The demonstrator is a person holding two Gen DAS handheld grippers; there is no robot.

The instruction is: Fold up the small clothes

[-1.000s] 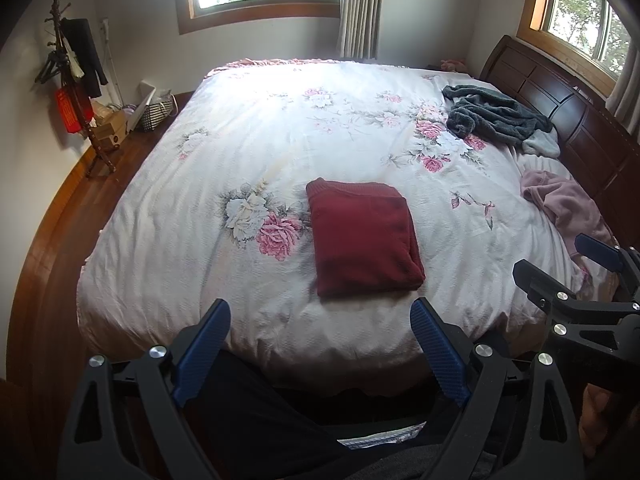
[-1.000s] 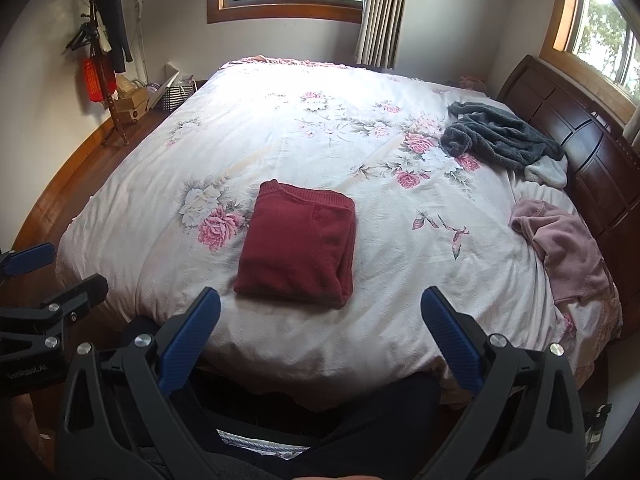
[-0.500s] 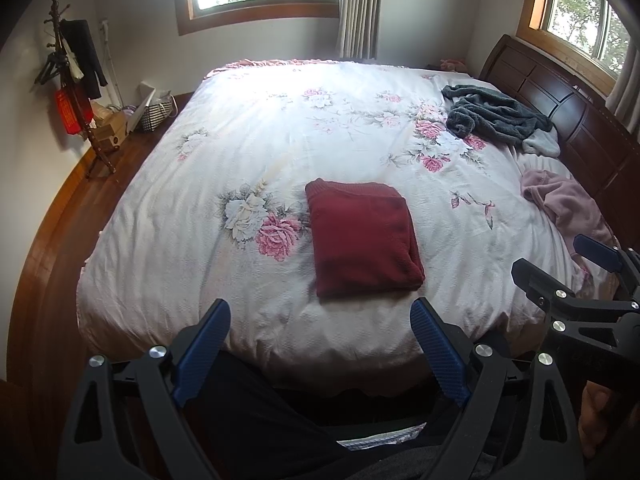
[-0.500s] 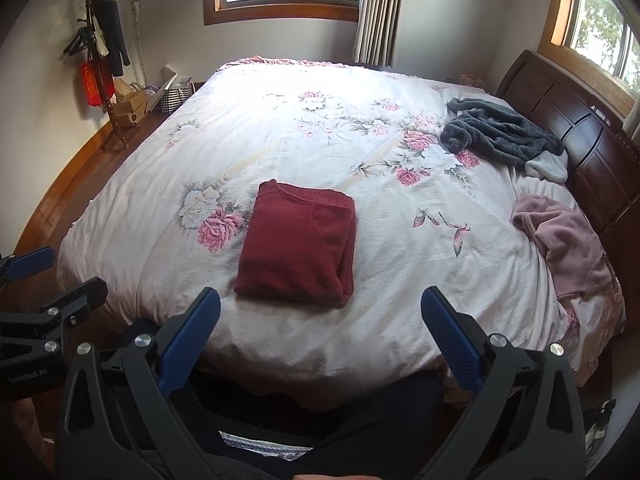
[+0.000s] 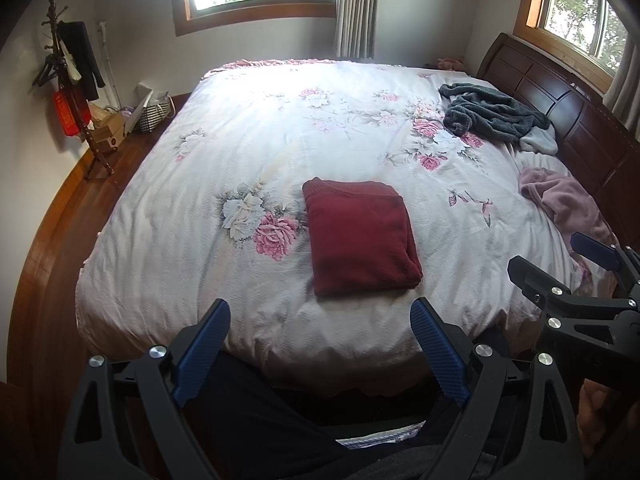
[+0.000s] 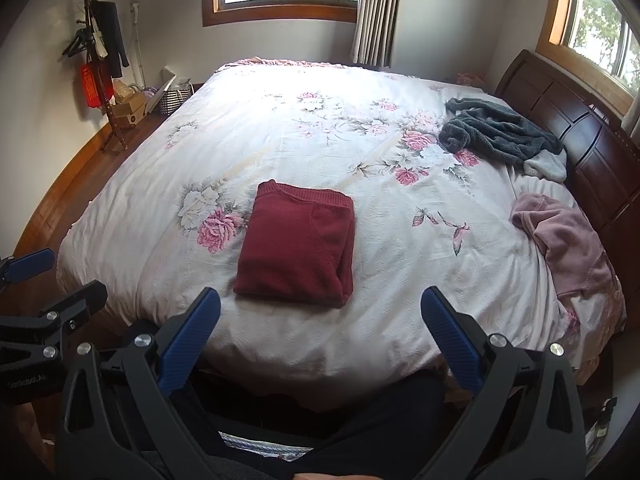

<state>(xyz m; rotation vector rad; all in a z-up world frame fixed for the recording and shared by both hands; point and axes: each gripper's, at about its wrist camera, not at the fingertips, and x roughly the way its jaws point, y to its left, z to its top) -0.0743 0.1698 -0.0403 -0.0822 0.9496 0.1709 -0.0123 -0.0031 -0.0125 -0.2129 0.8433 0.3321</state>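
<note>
Sweater (image 6: 296,248), dark red, folded flat on bed (image 6: 360,340), ribbed hem toward far side; both tools spread, empty.

1. A dark red garment (image 5: 360,238) lies folded into a neat rectangle on the floral bedspread (image 5: 248,152), near the bed's front edge.
2. The left gripper (image 5: 320,322) hangs in front of that edge, jaws spread wide with nothing between them.
3. The right gripper (image 5: 568,268) shows at the right border, off the bed's front right corner.
4. A crumpled grey garment (image 5: 492,118) and a pink garment (image 5: 560,200) lie along the right edge, by the wooden headboard (image 5: 568,116).
</note>
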